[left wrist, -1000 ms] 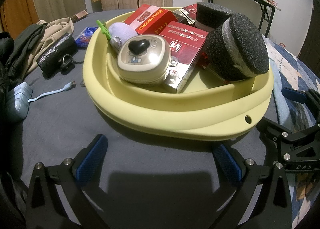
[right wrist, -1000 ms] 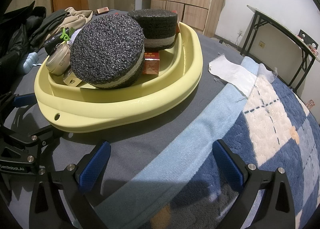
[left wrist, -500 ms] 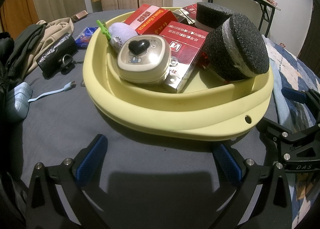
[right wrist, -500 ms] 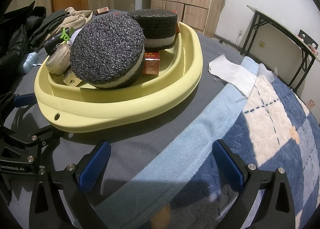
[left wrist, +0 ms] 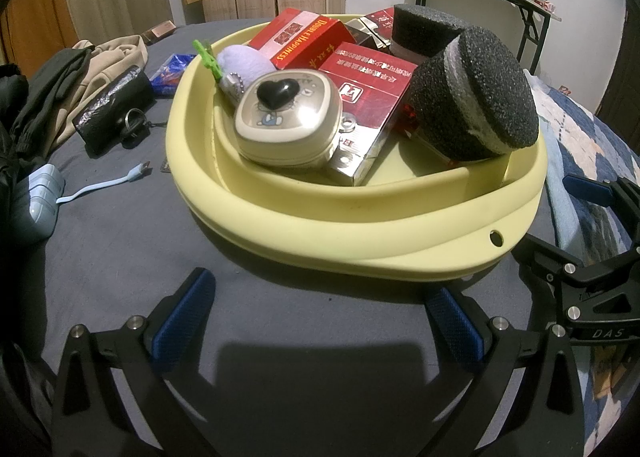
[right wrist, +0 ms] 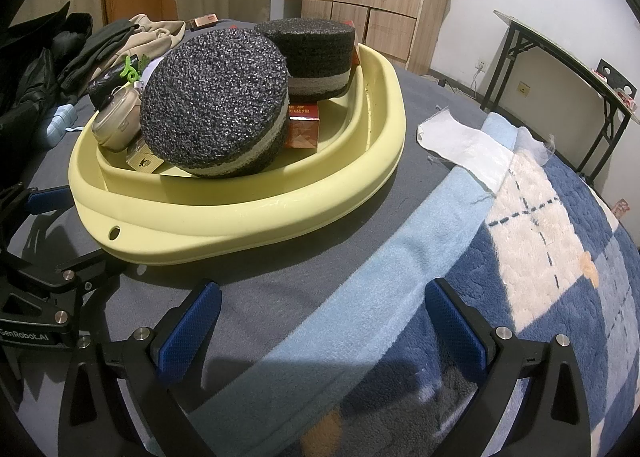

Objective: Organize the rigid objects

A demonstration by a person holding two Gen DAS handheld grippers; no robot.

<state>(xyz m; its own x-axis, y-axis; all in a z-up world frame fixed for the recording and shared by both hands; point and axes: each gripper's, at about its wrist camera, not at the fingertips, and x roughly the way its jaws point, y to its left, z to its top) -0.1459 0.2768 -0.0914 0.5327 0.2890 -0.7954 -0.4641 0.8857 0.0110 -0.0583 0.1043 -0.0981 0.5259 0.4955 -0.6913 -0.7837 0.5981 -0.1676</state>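
A pale yellow basin (left wrist: 360,233) (right wrist: 256,217) rests on the grey bed cover. Inside it lie red boxes (left wrist: 368,85), a beige case with a black heart (left wrist: 288,117), a lilac plush (left wrist: 244,61) with a green clip, and two black foam discs (left wrist: 476,97) (right wrist: 216,97). My left gripper (left wrist: 320,321) is open with nothing between its fingers, just short of the basin's near rim. My right gripper (right wrist: 320,313) is open and empty too, over the grey cover and a light blue towel strip (right wrist: 400,273), beside the basin's right side.
Left of the basin lie a black pouch with a key ring (left wrist: 112,105), a blue cable (left wrist: 104,181), a pale blue device (left wrist: 36,197) and piled clothes (left wrist: 60,93). A blue-and-white blanket (right wrist: 540,241) covers the right. A folding table (right wrist: 568,53) and wooden cabinets stand behind.
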